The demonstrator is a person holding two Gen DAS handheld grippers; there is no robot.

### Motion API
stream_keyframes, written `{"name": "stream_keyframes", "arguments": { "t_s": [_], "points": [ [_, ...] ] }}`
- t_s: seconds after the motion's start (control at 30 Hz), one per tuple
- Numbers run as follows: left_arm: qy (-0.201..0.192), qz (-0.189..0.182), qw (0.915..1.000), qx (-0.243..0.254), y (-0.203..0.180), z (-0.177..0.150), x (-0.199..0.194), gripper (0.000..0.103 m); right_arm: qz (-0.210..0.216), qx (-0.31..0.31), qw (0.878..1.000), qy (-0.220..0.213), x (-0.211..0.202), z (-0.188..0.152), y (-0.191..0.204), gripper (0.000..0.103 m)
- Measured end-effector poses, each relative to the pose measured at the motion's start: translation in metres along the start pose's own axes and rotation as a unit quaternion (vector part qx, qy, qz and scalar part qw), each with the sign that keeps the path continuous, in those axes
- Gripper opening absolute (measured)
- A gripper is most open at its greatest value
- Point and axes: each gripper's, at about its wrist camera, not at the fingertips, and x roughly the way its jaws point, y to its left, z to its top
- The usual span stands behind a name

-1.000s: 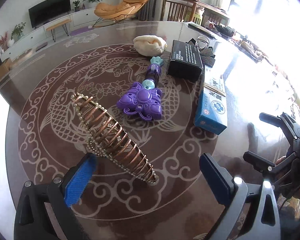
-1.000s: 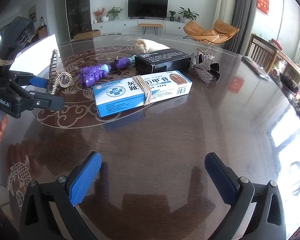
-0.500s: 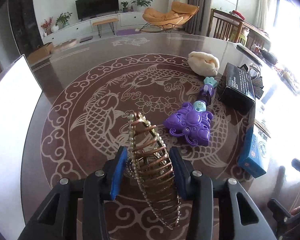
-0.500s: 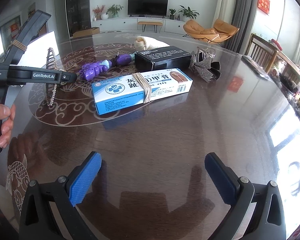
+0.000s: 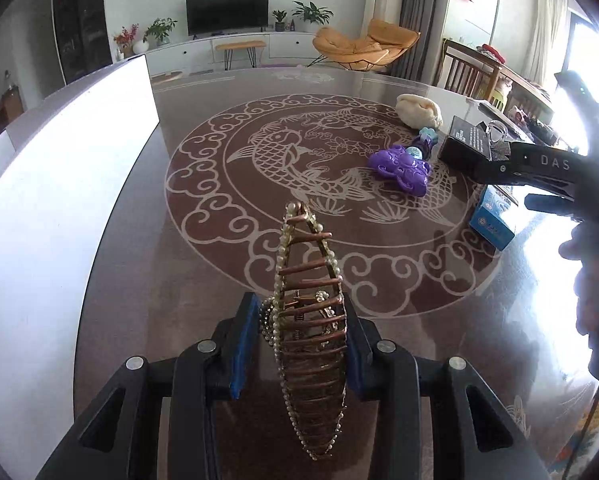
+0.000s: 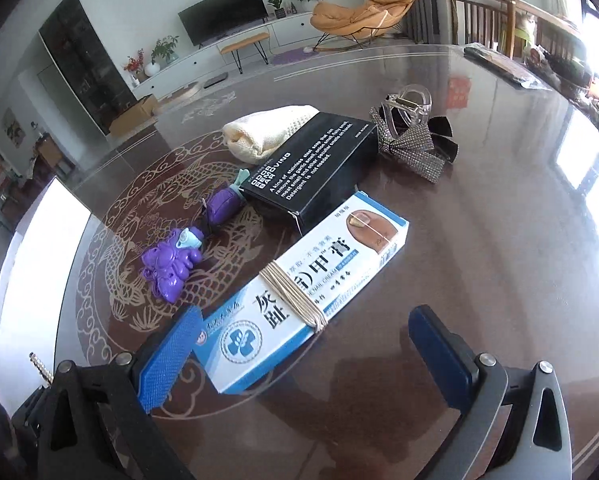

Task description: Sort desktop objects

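Left claw (image 5: pixel 299 344): blue pads pressed against both sides of the copper-wire hair clip with pearl edging (image 5: pixel 309 320), gripped at its middle. The clip stands on edge between the pads, its pointed end aimed away from the claw, and looks clear of the worktop (image 5: pixel 147 264).

Right claw (image 6: pixel 303 354): jaws standing wide, nothing held. The near end of the blue-and-white nail cream box (image 6: pixel 299 296), bound with a rubber band, lies between its pads without touching either.

Further out on the worktop: purple butterfly toy wand (image 6: pixel 179 258), then the black carton (image 6: pixel 311 168) just beside the far end of the cream box, a rolled cream cloth (image 6: pixel 267 132) behind it, and a sparkly bow clip with a clear claw clip (image 6: pixel 411 136) to the right. A white panel (image 5: pixel 59 184) runs along the left edge.

Judgement, step in hand: carrying the wire clip to its sorting spot. The wire frame is springy and slim, so a steady squeeze at the middle suits it; keep it on edge and move smoothly so it cannot pivot between the pads. The two claws are close together, so keep their paths apart. Lower the clip until it touches before letting go.
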Motion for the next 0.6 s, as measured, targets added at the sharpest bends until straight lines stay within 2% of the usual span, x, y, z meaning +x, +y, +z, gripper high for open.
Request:
{"name": "stream_keyframes", "arguments": {
  "t_s": [0.07,0.17,0.3,0.53,0.57,0.6],
  "points": [
    [-0.001,0.000,1.0000,-0.003,0.001,-0.001,-0.001,0.038,-0.035,-0.022,0.999,0.019,0.017,0.011,0.021,0.101],
    [0.000,-0.004,0.9999,-0.010,0.004,-0.004,-0.002,0.038,-0.083,-0.052,0.995,0.025,0.029,0.009,0.034,0.076],
    [-0.001,-0.005,0.9999,-0.010,0.002,-0.006,-0.002,0.038,-0.054,-0.088,0.995,-0.005,0.015,-0.013,0.025,0.045],
    [-0.002,0.006,0.9999,-0.012,-0.002,-0.006,-0.002,0.040,0.014,-0.200,0.979,-0.031,-0.034,-0.092,0.003,0.045],
    [0.000,0.009,0.9999,-0.007,-0.004,-0.006,0.000,0.052,0.013,-0.207,0.978,-0.036,-0.038,-0.098,0.000,0.047],
    [0.009,0.021,0.9997,0.000,-0.007,-0.005,0.003,0.080,0.011,-0.212,0.976,-0.038,-0.040,-0.102,-0.003,0.053]
  ]
}}
